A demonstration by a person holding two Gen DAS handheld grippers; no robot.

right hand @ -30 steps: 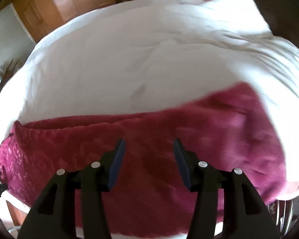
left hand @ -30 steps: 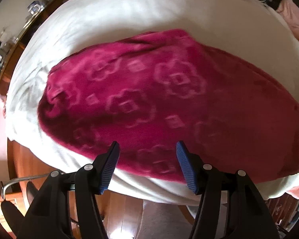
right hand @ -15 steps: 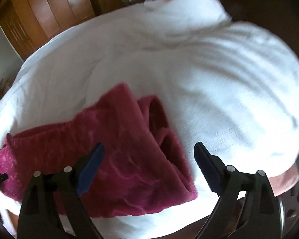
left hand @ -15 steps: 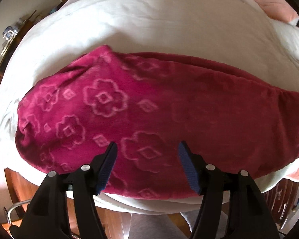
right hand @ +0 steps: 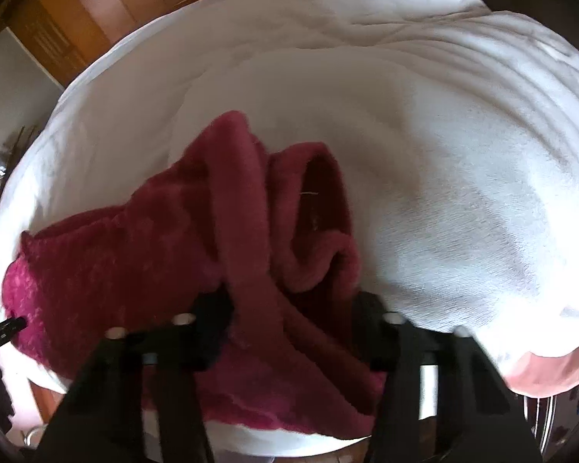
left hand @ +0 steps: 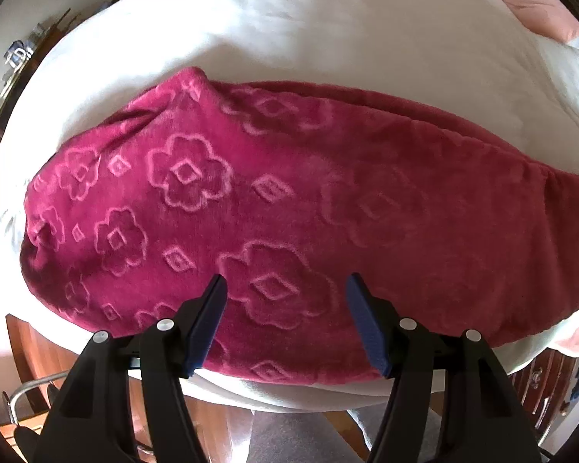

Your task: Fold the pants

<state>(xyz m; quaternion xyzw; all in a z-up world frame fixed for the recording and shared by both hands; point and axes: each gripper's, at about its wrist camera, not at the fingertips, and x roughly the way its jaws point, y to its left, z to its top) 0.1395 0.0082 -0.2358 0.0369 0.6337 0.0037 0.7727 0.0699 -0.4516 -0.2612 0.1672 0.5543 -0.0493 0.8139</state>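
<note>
The magenta fleece pants (left hand: 289,200), embossed with flower shapes, lie lengthwise across the near part of a white bed (left hand: 308,31). My left gripper (left hand: 285,320) is open and empty, hovering over the pants' near edge. In the right wrist view the waistband end of the pants (right hand: 312,231) is bunched and raised, its opening facing the camera. My right gripper (right hand: 293,308) is open with its jaws astride that bunched cloth; the fabric hides both fingertips, so contact cannot be judged.
The white bedding (right hand: 444,154) spreads wide beyond the pants. A pink pillow (left hand: 536,4) lies at the far right corner. Wooden cabinets (right hand: 77,11) stand behind the bed. Wood floor (left hand: 220,424) shows below the near edge.
My right gripper swung right to the waistband end, opened wide, then moved down into the bunched cloth. My left gripper stayed open and drew nearer over the pants.
</note>
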